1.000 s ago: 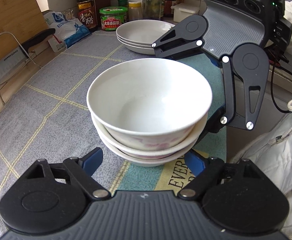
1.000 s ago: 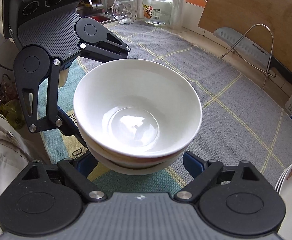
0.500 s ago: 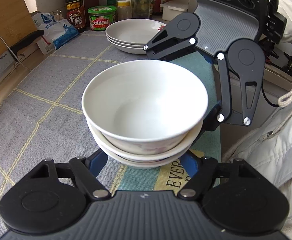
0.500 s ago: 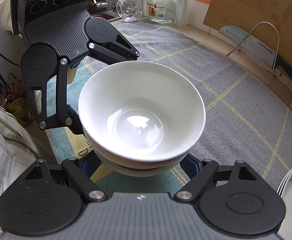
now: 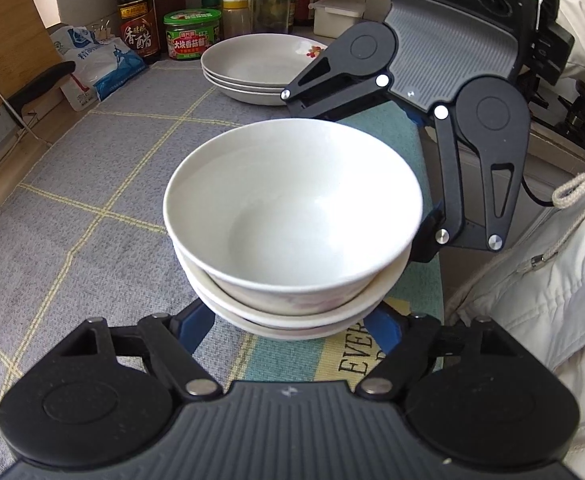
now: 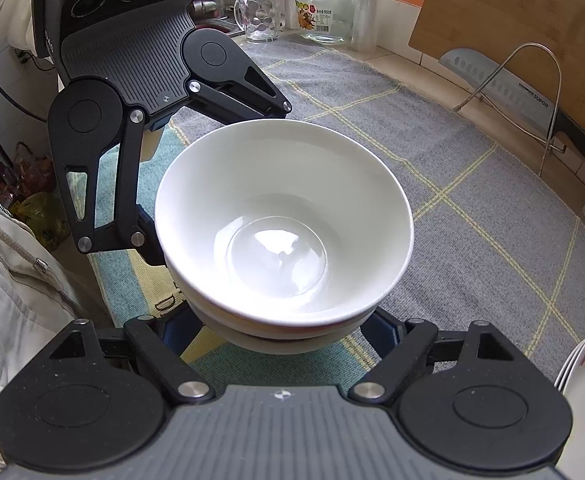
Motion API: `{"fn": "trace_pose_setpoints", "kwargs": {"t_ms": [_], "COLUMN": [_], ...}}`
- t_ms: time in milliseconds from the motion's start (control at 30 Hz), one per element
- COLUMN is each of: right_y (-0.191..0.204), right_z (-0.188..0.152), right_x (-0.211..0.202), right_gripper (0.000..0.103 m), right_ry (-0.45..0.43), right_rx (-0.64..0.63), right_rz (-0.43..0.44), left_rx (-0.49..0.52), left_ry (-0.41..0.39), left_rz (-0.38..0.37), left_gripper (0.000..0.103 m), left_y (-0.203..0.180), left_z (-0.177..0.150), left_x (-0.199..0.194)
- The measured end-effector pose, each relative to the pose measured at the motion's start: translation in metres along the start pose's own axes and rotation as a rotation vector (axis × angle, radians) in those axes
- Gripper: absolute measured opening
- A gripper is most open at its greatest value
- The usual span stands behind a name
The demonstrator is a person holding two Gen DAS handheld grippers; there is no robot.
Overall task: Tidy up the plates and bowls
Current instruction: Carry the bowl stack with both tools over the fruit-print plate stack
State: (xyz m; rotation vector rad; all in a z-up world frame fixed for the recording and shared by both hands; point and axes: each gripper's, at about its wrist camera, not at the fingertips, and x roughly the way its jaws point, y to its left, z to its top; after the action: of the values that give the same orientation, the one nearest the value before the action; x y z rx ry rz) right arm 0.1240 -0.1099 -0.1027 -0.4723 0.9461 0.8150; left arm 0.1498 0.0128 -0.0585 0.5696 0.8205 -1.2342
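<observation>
A stack of three white bowls (image 5: pixel 292 216) sits between my two grippers, above the grey checked cloth; it also shows in the right wrist view (image 6: pixel 284 224). My left gripper (image 5: pixel 288 326) has its blue fingers against the stack's lower sides from the near side. My right gripper (image 6: pixel 280 330) does the same from the opposite side. Each gripper's body shows beyond the bowls in the other's view. A stack of white plates (image 5: pixel 260 66) stands far back on the cloth; its edge also shows in the right wrist view (image 6: pixel 584 368).
Bottles and jars (image 5: pixel 190 38) line the back wall by a salt bag (image 5: pixel 96 64). A wooden cutting board (image 6: pixel 512 20) and a cleaver in a wire rack (image 6: pixel 504 88) stand along the counter edge. A glass mug (image 6: pixel 258 16) and jar (image 6: pixel 326 10) stand near the sink.
Both grippers have closed in on the bowl stack from opposite sides. The stack has risen slightly and shifted toward the plates.
</observation>
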Motion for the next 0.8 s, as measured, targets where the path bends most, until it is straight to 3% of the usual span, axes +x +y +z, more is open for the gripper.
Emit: {"fn": "trace_pose_setpoints", "kwargs": {"t_ms": [800], "right_y": [-0.002], "right_z": [-0.002], "right_x": [-0.015], "right_gripper": [0.088], "right_ry": [-0.005], "right_rx": [0.009], "right_rz": [-0.017], "left_rx": [-0.010], "left_ry": [0.009], "left_rz": [0.020], "left_gripper": [0.080], "left_y": [-0.004], "left_z": [0.012], "left_x": [0.002]}}
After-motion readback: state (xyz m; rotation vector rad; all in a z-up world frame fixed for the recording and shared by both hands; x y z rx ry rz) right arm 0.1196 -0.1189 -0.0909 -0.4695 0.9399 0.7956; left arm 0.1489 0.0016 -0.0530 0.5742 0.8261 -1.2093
